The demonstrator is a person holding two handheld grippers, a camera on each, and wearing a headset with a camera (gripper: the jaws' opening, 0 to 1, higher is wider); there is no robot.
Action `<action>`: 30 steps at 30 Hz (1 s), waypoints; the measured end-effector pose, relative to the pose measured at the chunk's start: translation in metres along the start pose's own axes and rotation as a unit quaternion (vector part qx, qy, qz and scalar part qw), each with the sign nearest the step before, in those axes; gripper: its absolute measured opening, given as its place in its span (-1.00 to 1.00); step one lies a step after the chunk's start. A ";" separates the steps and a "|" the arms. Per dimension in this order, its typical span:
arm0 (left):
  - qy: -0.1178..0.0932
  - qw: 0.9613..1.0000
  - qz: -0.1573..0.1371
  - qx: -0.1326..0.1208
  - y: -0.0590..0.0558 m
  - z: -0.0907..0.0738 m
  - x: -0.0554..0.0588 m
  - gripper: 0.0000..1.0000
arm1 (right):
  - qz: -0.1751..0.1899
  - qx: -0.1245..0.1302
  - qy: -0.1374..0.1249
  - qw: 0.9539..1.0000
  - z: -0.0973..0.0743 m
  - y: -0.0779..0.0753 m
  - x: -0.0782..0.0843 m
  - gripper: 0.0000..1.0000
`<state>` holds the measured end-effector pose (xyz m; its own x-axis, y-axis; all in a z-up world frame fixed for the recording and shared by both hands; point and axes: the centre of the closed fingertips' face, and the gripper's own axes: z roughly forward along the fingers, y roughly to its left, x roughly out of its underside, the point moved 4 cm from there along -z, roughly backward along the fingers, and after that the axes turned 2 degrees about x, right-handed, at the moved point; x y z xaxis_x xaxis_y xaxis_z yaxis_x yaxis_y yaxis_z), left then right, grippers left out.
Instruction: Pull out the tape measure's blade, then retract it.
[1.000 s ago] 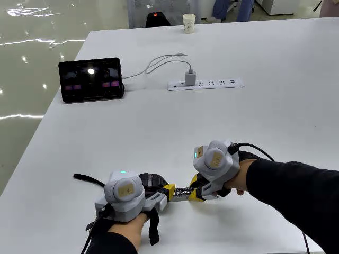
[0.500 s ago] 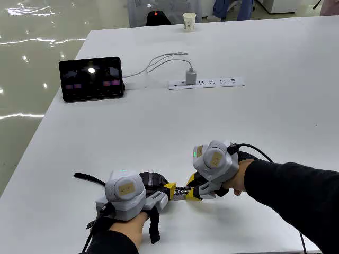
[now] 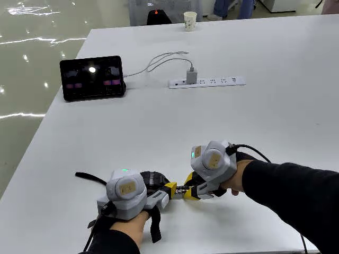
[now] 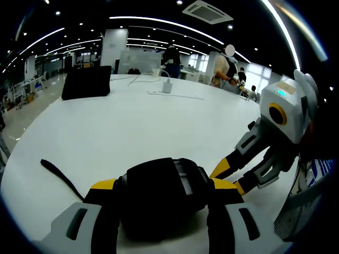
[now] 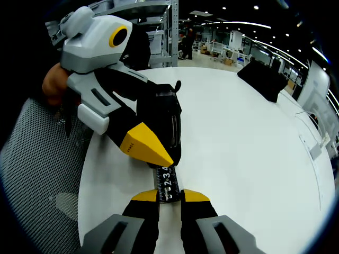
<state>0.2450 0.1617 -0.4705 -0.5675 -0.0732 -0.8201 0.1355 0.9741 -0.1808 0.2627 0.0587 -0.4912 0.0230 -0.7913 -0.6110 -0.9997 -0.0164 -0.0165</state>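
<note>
Less blade [image 5: 166, 182] shows than a second ago — my right gripper [image 5: 170, 197] pinches its tip, my left gripper [image 3: 161, 189] clamps the black tape measure [image 4: 159, 196] on the table [image 3: 238, 121]. Far paper cup [image 3: 189, 21] — contents hidden.

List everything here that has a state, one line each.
Tape measure: lying on the table, clamped in a gripper.
Blade: pulled out a short way.
Left gripper: shut on the tape measure.
Right gripper: shut on the blade's end.
Tablet: screen on.
Charger: plugged into the power strip.
Paper cup: upright.
</note>
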 end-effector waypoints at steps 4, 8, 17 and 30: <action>0.000 1.000 0.000 0.000 0.000 0.000 0.000 0.25 | 0.004 0.000 -0.002 1.000 0.001 0.000 -0.001 -0.76; 0.000 1.000 0.000 0.000 0.000 -0.001 0.000 0.25 | 0.003 -0.001 -0.006 1.000 0.003 0.001 -0.003 -0.76; 0.000 1.000 -0.001 0.000 0.000 0.000 0.000 0.25 | -0.002 -0.002 -0.006 1.000 0.007 0.002 -0.008 -0.76; -0.002 1.000 -0.004 0.001 0.001 0.000 0.000 0.25 | 0.002 -0.003 -0.012 1.000 0.012 0.003 -0.015 -0.77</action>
<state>0.2454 0.1627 -0.4703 -0.5659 -0.0810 -0.8205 0.1333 0.9731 -0.1881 0.2590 0.0774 -0.4918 0.0185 -0.7766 -0.6298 -0.9998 -0.0168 -0.0086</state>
